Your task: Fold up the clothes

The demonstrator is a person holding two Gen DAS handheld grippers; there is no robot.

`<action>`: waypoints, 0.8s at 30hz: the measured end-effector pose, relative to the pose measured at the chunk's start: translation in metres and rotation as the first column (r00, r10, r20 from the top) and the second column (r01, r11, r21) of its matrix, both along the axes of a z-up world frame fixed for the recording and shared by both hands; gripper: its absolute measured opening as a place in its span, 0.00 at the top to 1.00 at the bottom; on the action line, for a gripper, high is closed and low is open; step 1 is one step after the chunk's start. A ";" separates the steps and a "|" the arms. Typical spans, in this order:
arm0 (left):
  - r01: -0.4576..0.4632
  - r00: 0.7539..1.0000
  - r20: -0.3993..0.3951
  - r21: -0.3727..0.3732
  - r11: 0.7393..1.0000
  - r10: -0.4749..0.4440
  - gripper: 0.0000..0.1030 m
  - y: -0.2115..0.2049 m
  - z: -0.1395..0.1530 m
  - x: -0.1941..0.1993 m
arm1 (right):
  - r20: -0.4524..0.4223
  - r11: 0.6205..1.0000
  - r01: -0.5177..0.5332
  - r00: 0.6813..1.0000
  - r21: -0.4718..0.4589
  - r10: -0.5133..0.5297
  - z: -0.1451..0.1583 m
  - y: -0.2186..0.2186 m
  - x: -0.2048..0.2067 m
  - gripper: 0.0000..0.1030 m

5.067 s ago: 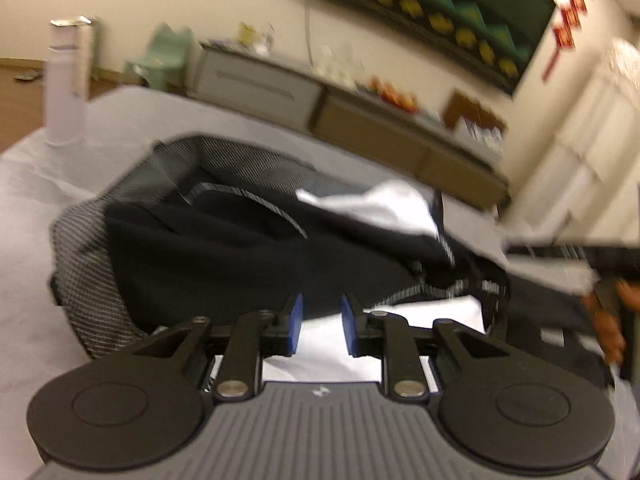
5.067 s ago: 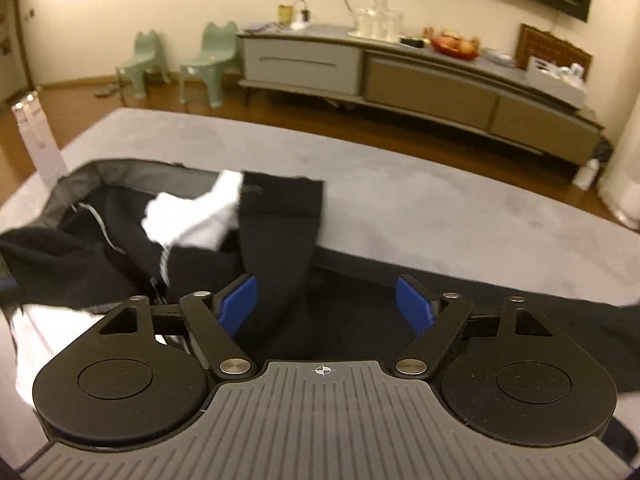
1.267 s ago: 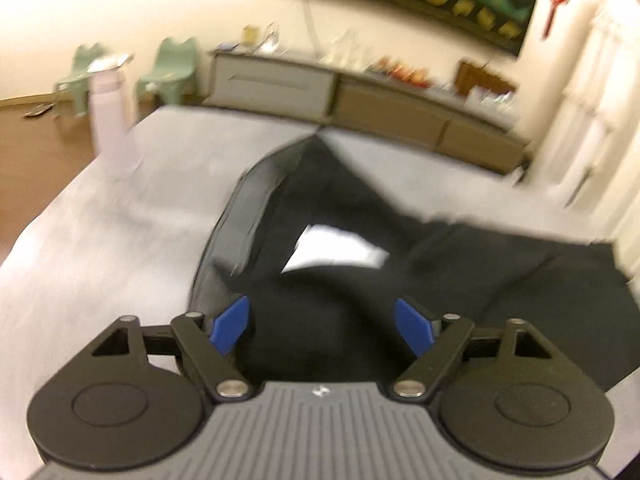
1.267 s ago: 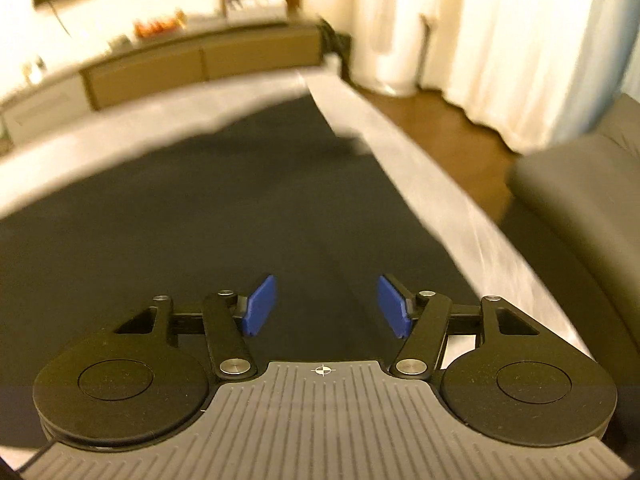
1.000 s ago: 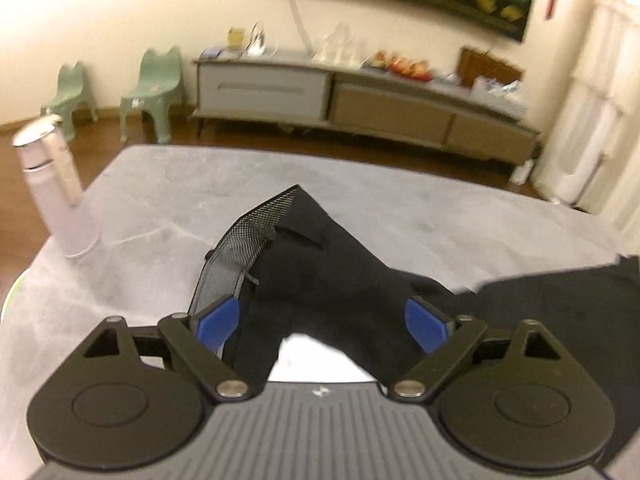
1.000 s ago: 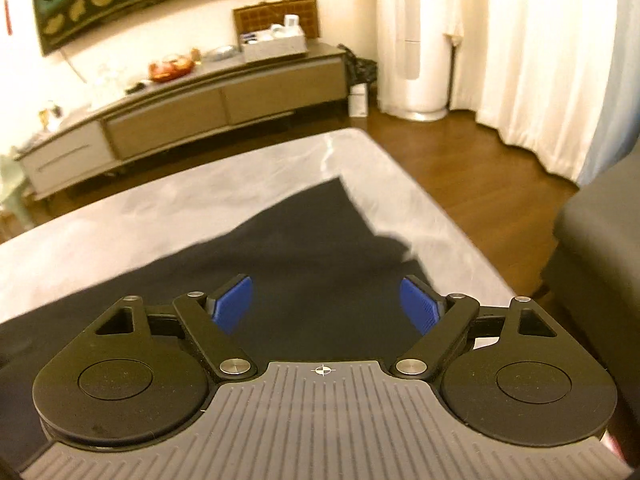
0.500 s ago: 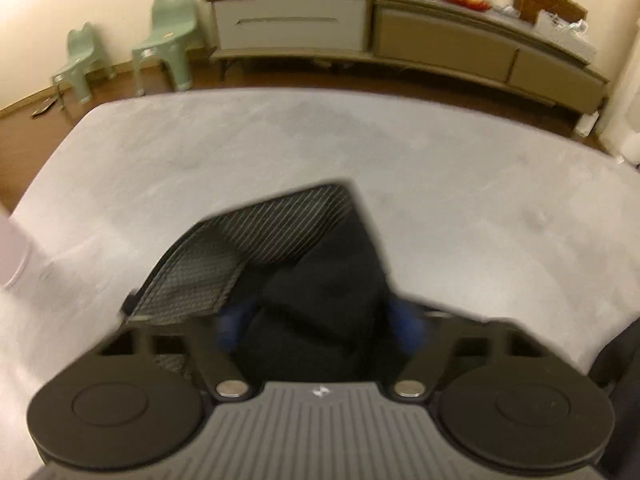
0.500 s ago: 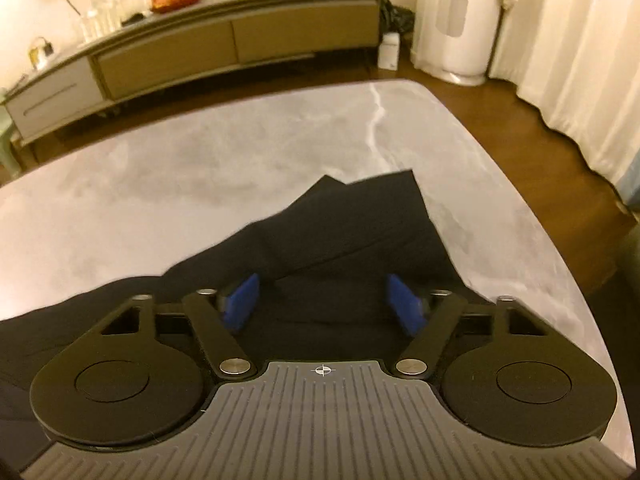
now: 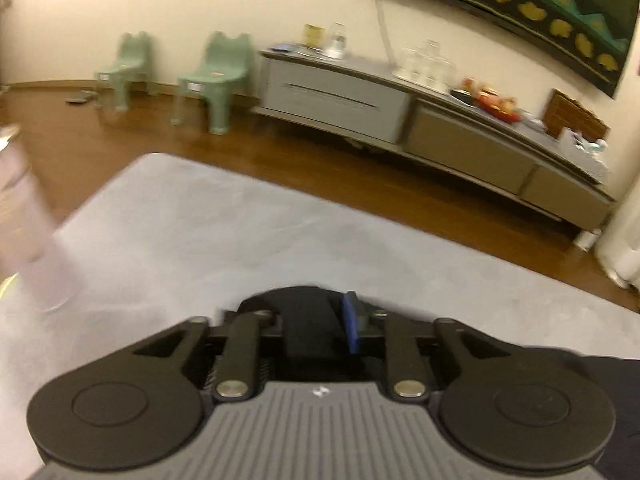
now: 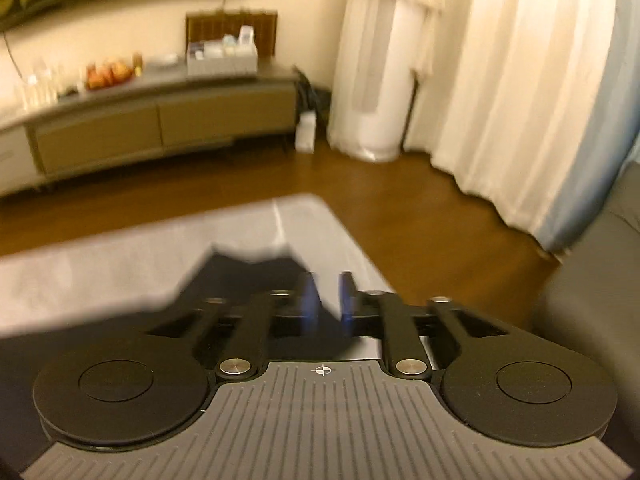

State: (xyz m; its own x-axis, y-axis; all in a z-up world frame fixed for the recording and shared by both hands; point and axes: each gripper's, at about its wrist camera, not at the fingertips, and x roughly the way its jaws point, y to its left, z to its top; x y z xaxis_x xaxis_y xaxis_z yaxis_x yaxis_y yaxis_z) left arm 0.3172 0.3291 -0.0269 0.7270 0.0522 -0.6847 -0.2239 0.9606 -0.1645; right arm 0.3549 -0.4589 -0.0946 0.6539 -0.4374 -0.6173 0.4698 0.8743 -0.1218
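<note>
A black garment (image 9: 306, 304) lies on the grey padded table (image 9: 240, 236). My left gripper (image 9: 316, 320) is shut on a bunched edge of it. Black cloth fills the narrow gap and covers the left pad, so only the right blue pad (image 9: 352, 322) shows. More of the garment trails off at the lower right (image 9: 600, 372). In the right wrist view the garment's corner (image 10: 248, 272) rises over the table (image 10: 100, 260) near its right end. My right gripper (image 10: 328, 298) is shut on that corner, its blue pads (image 10: 310, 298) nearly together and blurred.
A pale pink bottle (image 9: 28, 240) stands at the table's left edge. Beyond the table are wooden floor, a long low sideboard (image 9: 400, 120) and two green child chairs (image 9: 216, 76). Right of the table are white curtains (image 10: 500, 100) and a dark sofa (image 10: 592, 300).
Both grippers, open over the garment half a second ago, have shut on its edges. Both views have tilted up toward the room, and less of the cloth shows ahead.
</note>
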 end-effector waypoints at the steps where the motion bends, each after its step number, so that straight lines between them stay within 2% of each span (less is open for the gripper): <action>1: 0.025 1.000 0.015 -0.005 1.000 -0.025 0.54 -0.003 0.002 -0.018 | 0.017 1.000 -0.009 1.000 0.008 0.009 -0.001 0.012 -0.015 0.53; 2: 0.050 0.998 0.031 -0.010 0.999 -0.050 0.49 -0.006 0.004 -0.036 | 0.040 0.997 -0.059 0.998 0.054 0.057 0.000 0.026 -0.034 0.42; 4: 0.102 0.994 0.022 0.007 0.995 -0.102 0.36 -0.020 -0.002 -0.072 | 0.066 0.975 -0.175 0.984 0.136 0.168 -0.002 0.060 -0.075 0.36; 6: 0.155 0.988 -0.007 0.035 0.987 -0.155 0.35 -0.038 -0.013 -0.108 | 0.076 0.930 -0.303 0.953 0.210 0.293 -0.006 0.098 -0.117 0.21; 8: 0.209 0.978 -0.037 0.061 0.976 -0.207 0.35 -0.056 -0.024 -0.144 | 0.045 0.890 -0.405 0.913 0.209 0.405 -0.015 0.142 -0.158 0.14; 10: 0.262 0.964 -0.069 0.086 0.961 -0.257 0.35 -0.074 -0.035 -0.180 | 0.005 0.886 -0.429 0.900 0.177 0.435 -0.026 0.168 -0.184 0.14; 12: 0.294 0.954 -0.089 0.104 0.950 -0.285 0.34 -0.091 -0.045 -0.205 | -0.016 0.904 -0.396 0.915 0.160 0.404 -0.036 0.179 -0.207 0.14; 14: 0.320 0.946 -0.099 0.114 0.940 -0.310 0.33 -0.104 -0.048 -0.216 | -0.011 0.914 -0.334 0.939 0.230 0.345 -0.047 0.176 -0.227 0.14; 16: 0.341 0.939 -0.096 0.123 0.932 -0.330 0.28 -0.116 -0.048 -0.224 | -0.050 0.921 -0.278 0.952 0.272 0.302 -0.058 0.174 -0.237 0.14; 20: 0.360 0.932 -0.100 0.169 0.918 -0.347 0.27 -0.128 -0.054 -0.232 | -0.053 0.937 -0.245 0.963 0.248 0.265 -0.057 0.177 -0.257 0.12; 24: 0.293 0.956 -0.064 0.151 0.944 -0.286 0.25 -0.114 -0.052 -0.232 | -0.061 0.950 -0.179 0.978 0.255 0.200 -0.061 0.172 -0.273 0.12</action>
